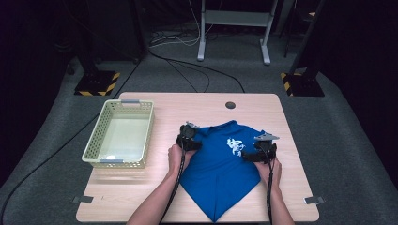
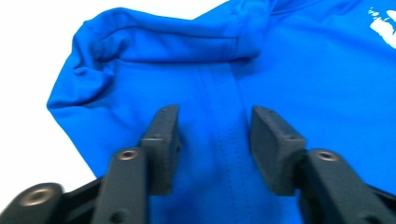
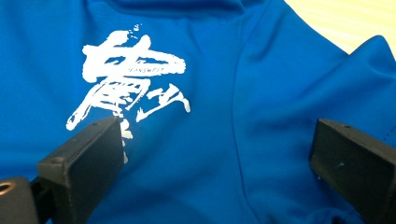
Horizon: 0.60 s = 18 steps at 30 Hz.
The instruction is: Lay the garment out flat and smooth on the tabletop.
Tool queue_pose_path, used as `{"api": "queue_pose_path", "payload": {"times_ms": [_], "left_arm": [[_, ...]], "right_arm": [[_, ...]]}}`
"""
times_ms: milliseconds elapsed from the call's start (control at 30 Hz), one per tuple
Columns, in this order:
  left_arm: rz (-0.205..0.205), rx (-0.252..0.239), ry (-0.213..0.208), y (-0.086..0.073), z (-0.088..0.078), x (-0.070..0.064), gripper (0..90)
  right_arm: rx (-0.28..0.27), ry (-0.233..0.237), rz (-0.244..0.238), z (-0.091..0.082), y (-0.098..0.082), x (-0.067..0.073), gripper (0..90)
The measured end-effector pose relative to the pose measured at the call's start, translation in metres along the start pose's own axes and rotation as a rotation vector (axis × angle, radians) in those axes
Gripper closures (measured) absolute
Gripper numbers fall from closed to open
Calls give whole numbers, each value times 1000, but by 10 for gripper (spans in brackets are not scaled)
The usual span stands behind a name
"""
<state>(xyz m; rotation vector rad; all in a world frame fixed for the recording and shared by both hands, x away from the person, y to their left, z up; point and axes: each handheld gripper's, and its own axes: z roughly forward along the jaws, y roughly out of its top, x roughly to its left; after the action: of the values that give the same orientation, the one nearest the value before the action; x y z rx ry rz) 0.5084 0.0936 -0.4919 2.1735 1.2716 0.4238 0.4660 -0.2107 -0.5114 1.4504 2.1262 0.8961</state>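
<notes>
From the high view, a blue shirt (image 1: 219, 171) lies on the wooden table (image 1: 291, 197), its lower end narrowing to a point at the near edge, with the left gripper (image 1: 188, 138) on its left shoulder area and the right gripper (image 1: 261, 151) on its right side; a white print (image 1: 235, 146) sits between the two grippers, and a pale mesh basket (image 1: 119, 134) stands well apart to the left of the left gripper. In the left gripper view, the jaws stand partly apart over the blue cloth — a stitched seam (image 2: 219, 116) runs up between them, and a folded sleeve (image 2: 140, 46) lies ahead; the pads do not visibly pinch the fabric, so the gripper reads as released. In the right gripper view, the jaws stand wide apart, released, resting over the shirt — the white print (image 3: 130, 79) lies ahead of the left jaw, and a fold ridge runs up between the jaws.
</notes>
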Motion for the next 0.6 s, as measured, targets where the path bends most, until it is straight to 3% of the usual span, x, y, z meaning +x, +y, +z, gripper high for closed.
{"api": "queue_pose_path", "payload": {"times_ms": [367,600], "left_arm": [[9,-12,-12,-3,-2,9,809],[-28,-29,-34,-7,-8,22,852]], "right_arm": [[-3,-8,7,0,0,0,30],[-4,-11,10,0,0,0,32]]}}
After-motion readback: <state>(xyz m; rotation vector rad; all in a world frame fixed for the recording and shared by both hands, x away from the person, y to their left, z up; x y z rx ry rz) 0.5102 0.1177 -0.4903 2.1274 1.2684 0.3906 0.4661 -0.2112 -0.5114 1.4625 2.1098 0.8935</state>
